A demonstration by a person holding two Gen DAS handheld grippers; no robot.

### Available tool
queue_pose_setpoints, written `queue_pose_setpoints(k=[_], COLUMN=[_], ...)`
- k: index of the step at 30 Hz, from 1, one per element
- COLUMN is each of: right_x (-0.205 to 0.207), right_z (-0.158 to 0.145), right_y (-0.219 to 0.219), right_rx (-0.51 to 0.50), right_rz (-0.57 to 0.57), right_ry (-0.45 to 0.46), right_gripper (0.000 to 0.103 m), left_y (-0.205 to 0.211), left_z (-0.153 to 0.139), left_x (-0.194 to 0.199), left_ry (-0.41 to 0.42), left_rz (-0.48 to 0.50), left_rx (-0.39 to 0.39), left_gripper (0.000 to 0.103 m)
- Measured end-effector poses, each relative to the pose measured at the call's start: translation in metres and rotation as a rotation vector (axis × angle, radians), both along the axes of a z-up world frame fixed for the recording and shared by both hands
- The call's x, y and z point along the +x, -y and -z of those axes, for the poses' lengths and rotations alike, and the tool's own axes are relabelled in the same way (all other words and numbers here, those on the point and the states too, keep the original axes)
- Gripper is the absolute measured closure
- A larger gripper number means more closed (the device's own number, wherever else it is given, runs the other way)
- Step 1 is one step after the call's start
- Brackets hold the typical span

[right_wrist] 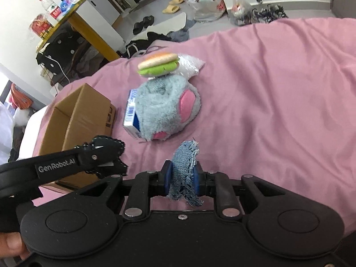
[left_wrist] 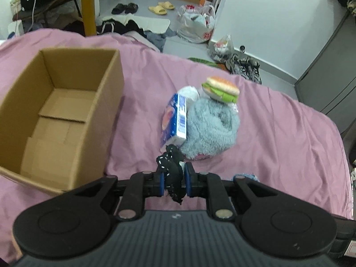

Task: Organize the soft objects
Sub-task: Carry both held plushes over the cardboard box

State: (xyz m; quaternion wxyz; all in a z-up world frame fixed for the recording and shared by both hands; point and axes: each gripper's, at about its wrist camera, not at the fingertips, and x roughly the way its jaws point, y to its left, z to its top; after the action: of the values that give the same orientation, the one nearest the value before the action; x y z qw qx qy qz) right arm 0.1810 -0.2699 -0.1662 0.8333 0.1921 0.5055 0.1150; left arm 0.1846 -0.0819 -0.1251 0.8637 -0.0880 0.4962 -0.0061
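Note:
My left gripper (left_wrist: 174, 179) is shut on a black fabric piece with white stitching (left_wrist: 171, 166), held above the pink bedsheet (left_wrist: 278, 133). My right gripper (right_wrist: 183, 178) is shut on a frayed denim scrap (right_wrist: 184, 169). The left gripper (right_wrist: 104, 155) with its black fabric also shows at the left of the right wrist view. An open, empty cardboard box (left_wrist: 57, 115) stands left of the left gripper. Ahead lies a fluffy grey-blue plush with pink pads (right_wrist: 164, 109), a blue-and-white carton (left_wrist: 175, 118) leaning against it, and a toy hamburger (left_wrist: 221, 90) on top.
A clear plastic bag (right_wrist: 189, 65) lies behind the plush. Beyond the bed, the floor holds slippers (left_wrist: 161, 7), plastic bags (left_wrist: 197, 23), clothes and shoes. A yellow table (right_wrist: 73, 11) with bottles stands at the far left. A person's fingers (right_wrist: 11, 247) hold the left gripper's handle.

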Motion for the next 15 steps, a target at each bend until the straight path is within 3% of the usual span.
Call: queue_pose_setpoints(k=[15], right_x=[-0.021], right_z=[-0.047], right_y=[-0.03], right_rx=[-0.038], right_rz=[0.002], right_ry=[0.139], right_gripper=[0.083], left_y=[-0.04], left_z=[-0.047], left_x=[-0.033], left_ry=[0.088], left_rz=[-0.018], left_rx=[0.009], left_gripper=[0.087])
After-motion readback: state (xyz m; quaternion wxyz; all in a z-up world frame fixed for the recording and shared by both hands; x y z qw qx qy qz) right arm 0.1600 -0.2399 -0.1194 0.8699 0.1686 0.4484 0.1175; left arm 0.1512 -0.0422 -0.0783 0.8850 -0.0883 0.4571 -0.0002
